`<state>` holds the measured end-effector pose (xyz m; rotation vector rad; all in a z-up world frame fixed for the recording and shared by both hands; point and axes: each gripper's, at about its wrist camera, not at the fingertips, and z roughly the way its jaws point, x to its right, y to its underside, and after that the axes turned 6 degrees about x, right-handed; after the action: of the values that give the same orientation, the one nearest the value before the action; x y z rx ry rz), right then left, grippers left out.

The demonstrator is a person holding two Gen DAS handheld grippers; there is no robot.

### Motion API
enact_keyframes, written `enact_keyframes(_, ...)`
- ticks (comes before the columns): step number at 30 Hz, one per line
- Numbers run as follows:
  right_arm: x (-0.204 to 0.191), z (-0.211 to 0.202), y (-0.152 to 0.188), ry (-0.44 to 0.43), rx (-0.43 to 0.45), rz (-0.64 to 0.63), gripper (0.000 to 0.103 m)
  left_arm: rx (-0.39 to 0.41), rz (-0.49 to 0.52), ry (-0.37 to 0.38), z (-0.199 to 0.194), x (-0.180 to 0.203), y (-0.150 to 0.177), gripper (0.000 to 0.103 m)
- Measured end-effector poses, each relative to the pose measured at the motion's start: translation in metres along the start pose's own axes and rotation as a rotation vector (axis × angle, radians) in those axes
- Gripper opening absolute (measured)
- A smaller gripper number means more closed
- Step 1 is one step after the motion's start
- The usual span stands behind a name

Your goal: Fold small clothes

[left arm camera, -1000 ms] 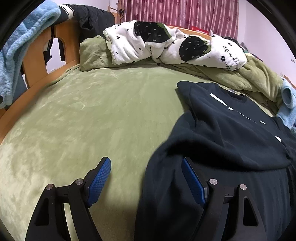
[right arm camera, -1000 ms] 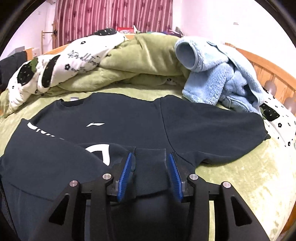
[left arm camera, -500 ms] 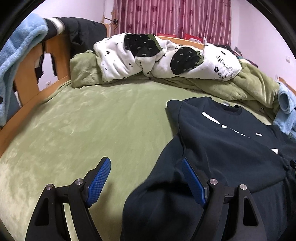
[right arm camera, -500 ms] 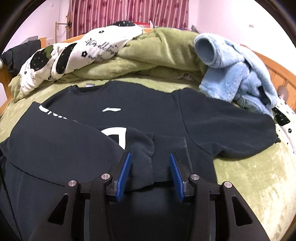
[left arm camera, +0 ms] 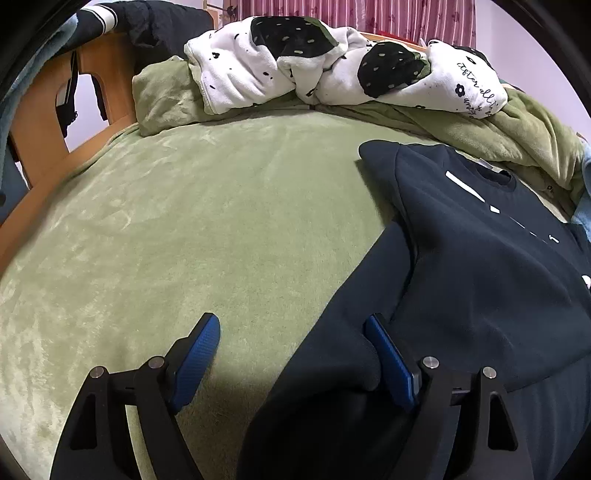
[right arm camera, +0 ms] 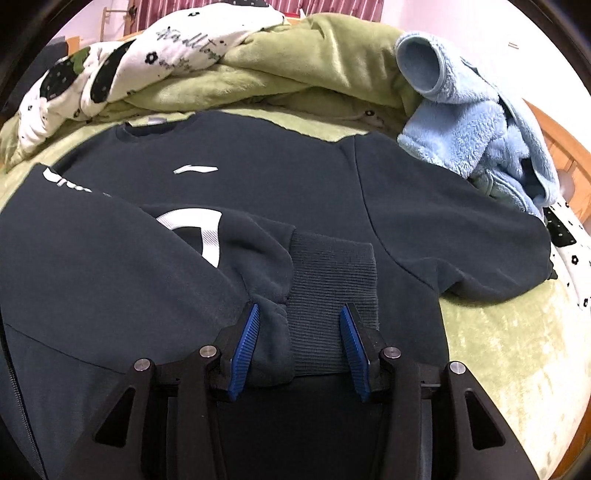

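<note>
Dark navy cloth fills most of your right wrist view: the sweatshirt (right arm camera: 280, 162) lies chest-up on the green bed cover (right arm camera: 509, 354), collar toward 12 o'clock, a small white logo on the chest. One sleeve is folded across the body, and its ribbed cuff (right arm camera: 332, 288) sits at the centre of that view, reaching down toward 6 o'clock. The other sleeve stretches out toward 3 o'clock, flat on the cover.

Your right gripper (right arm camera: 300, 347) has its blue pads set apart, one on each side of the cuff and the bunched sleeve end. The cloth lies between them, but you cannot tell from this view whether the pads press it or only flank it.

Your left gripper (left arm camera: 293, 358) is spread wide. Its right pad touches the edge of the sweatshirt (left arm camera: 480, 280), which fills that view from 2 to 5 o'clock; its left pad hangs over bare green cover (left arm camera: 184, 229), clear of the cloth.

Farther out, a light blue fleece garment (right arm camera: 476, 125) is heaped at 2 o'clock in the right view, just beside the outstretched sleeve. A white blanket with black spots (left arm camera: 332, 62) and a rumpled green quilt (right arm camera: 295, 62) are piled along 12 o'clock in both views. A wooden bed frame (left arm camera: 44, 155) runs at 10 o'clock in the left view, with dark clothing (left arm camera: 162, 26) draped over it.
</note>
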<state>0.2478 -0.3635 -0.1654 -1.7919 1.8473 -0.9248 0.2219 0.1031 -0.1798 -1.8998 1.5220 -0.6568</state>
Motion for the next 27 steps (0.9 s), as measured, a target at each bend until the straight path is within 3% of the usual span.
enact_keyframes(4,0.014,-0.015,-0.007,-0.034,0.023,0.061,0.046,0.020,-0.003,0.010,-0.005,-0.001,-0.003,0.079)
enact_keyframes(8,0.047,-0.038,-0.018,-0.022,0.081,0.151,0.063,0.061,0.006,0.010,-0.017,0.008,-0.009,0.079)
enact_keyframes(15,0.131,-0.056,-0.029,0.034,0.123,0.222,0.074,0.072,0.011,0.041,-0.034,0.036,-0.013,0.079)
enact_keyframes(22,0.224,-0.011,0.003,0.029,0.065,0.341,0.075,0.090,0.025,0.015,-0.029,0.074,-0.014,0.079)
enact_keyframes(27,0.267,0.031,0.009,0.007,0.021,0.427,0.075,0.092,0.021,-0.020,-0.018,0.093,-0.016,0.079)
